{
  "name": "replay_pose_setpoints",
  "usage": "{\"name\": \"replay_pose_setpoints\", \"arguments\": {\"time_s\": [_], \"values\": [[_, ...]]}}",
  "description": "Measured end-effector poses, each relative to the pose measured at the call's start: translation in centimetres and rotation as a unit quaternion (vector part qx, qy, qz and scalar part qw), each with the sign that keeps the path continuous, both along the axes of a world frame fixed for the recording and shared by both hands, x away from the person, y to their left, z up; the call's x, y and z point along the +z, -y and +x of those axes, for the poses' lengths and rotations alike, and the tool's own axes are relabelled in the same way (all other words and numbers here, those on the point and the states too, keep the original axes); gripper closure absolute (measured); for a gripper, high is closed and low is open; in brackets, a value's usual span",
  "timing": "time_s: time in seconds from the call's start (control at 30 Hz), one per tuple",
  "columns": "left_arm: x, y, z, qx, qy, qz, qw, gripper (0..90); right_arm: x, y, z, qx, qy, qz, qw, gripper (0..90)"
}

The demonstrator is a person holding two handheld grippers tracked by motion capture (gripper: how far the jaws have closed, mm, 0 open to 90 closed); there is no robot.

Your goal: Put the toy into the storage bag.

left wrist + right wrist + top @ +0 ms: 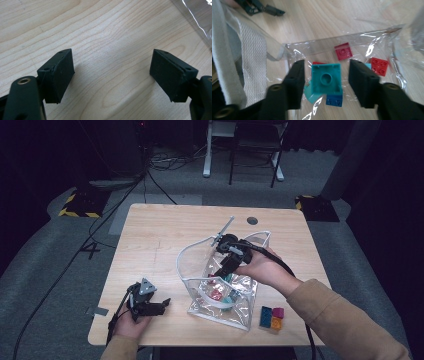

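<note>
Inside the bag point(362, 42) — right gripper point(325, 80) (jaws apart) seemingly clear of the teal brick point(326, 78).

Your right gripper point(226, 268) dips into the clear bag point(220, 307) of bricks, your left gripper point(160, 305) rests on the table point(160, 235), three bricks point(271, 317) beside the bag

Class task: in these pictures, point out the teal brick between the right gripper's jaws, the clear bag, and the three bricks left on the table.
teal brick point(326, 79): right gripper view, its upturned hollow face.
clear bag point(222, 312): high view, its front wall.
three bricks point(271, 317): high view, the cluster's middle.
</note>
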State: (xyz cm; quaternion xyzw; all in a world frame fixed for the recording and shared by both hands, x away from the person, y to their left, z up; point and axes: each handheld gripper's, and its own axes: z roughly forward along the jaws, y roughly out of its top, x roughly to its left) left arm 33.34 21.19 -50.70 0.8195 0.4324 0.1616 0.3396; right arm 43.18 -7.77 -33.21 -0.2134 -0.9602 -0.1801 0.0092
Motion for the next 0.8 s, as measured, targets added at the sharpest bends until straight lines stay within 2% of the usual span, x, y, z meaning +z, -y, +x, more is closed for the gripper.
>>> {"name": "replay_pose_setpoints", "arguments": {"time_s": [0.1, 0.13, 0.17, 0.2, 0.23, 0.27, 0.3, 0.33, 0.37, 0.43, 0.47, 0.5, 0.53, 0.57, 0.6, 0.63, 0.67, 0.7, 0.77, 0.8], "values": [[0.0, 0.0, 0.0, 0.000, 0.000, 0.000, 1.0000, 20.0, 0.8, 0.8, -0.1, -0.008, 0.015, 0.016, 0.9997, 41.4], [0.0, 0.0, 0.0, 0.000, 0.000, 0.000, 1.0000, 20.0, 1.1, 1.2, -0.2, -0.012, 0.022, 0.028, 0.9993, 41.5], [0.0, 0.0, 0.0, 0.000, 0.000, 0.000, 1.0000, 20.0, 2.0, 2.2, -0.6, -0.015, 0.034, 0.057, 0.9977, 41.5], [0.0, 0.0, 0.0, 0.000, 0.000, 0.000, 1.0000, 20.0, 2.0, 2.2, -0.6, -0.015, 0.034, 0.057, 0.9977, 41.5], [0.0, 0.0, 0.0, 0.000, 0.000, 0.000, 1.0000, 20.1, 2.8, 3.2, -1.0, -0.018, 0.042, 0.083, 0.9955, 41.5], [0.0, 0.0, 0.0, 0.000, 0.000, 0.000, 1.0000, 20.1, 2.8, 3.2, -1.0, -0.018, 0.042, 0.083, 0.9955, 41.5], [0.0, 0.0, 0.0, 0.000, 0.000, 0.000, 1.0000, 20.0, 3.5, 4.3, -1.5, -0.023, 0.046, 0.104, 0.9933, 41.6], [0.0, 0.0, 0.0, 0.000, 0.000, 0.000, 1.0000, 20.0, 3.5, 4.3, -1.5, -0.023, 0.046, 0.104, 0.9933, 41.6], [0.0, 0.0, 0.0, 0.000, 0.000, 0.000, 1.0000, 20.0, 4.1, 5.5, -2.1, -0.025, 0.054, 0.123, 0.9906, 41.6], [0.0, 0.0, 0.0, 0.000, 0.000, 0.000, 1.0000, 20.0, 4.3, 6.1, -2.3, -0.026, 0.058, 0.131, 0.9894, 41.5], [0.0, 0.0, 0.0, 0.000, 0.000, 0.000, 1.0000, 20.0, 4.7, 7.3, -2.9, -0.029, 0.067, 0.145, 0.9867, 41.1], [0.0, 0.0, 0.0, 0.000, 0.000, 0.000, 1.0000, 20.0, 4.9, 7.9, -3.1, -0.032, 0.069, 0.153, 0.9854, 40.6], [0.0, 0.0, 0.0, 0.000, 0.000, 0.000, 1.0000, 20.0, 4.9, 7.9, -3.1, -0.032, 0.069, 0.153, 0.9854, 40.6], [0.0, 0.0, 0.0, 0.001, 0.000, 0.000, 1.0000, 20.0, 5.2, 9.1, -3.6, -0.037, 0.077, 0.168, 0.9820, 39.3], [0.0, 0.0, 0.0, 0.001, 0.000, 0.000, 1.0000, 20.0, 5.2, 9.1, -3.6, -0.037, 0.077, 0.168, 0.9820, 39.3], [0.0, 0.0, 0.0, 0.000, 0.000, 0.000, 1.0000, 20.0, 5.4, 9.7, -3.9, -0.041, 0.078, 0.176, 0.9805, 39.0], [0.0, 0.0, 0.0, 0.000, 0.000, 0.000, 1.0000, 20.0, 5.8, 11.0, -4.3, -0.046, 0.085, 0.188, 0.9775, 38.6], [0.0, 0.0, 0.0, 0.000, 0.000, 0.000, 1.0000, 20.0, 5.8, 11.0, -4.3, -0.046, 0.085, 0.188, 0.9775, 38.6], [0.0, 0.0, 0.0, 0.000, 0.000, 0.000, 1.0000, 20.0, 6.1, 12.8, -5.0, -0.054, 0.095, 0.199, 0.9739, 37.7], [0.0, 0.0, 0.0, 0.000, 0.000, 0.000, 1.0000, 20.0, 6.1, 12.8, -5.0, -0.054, 0.095, 0.199, 0.9739, 37.7]]}}
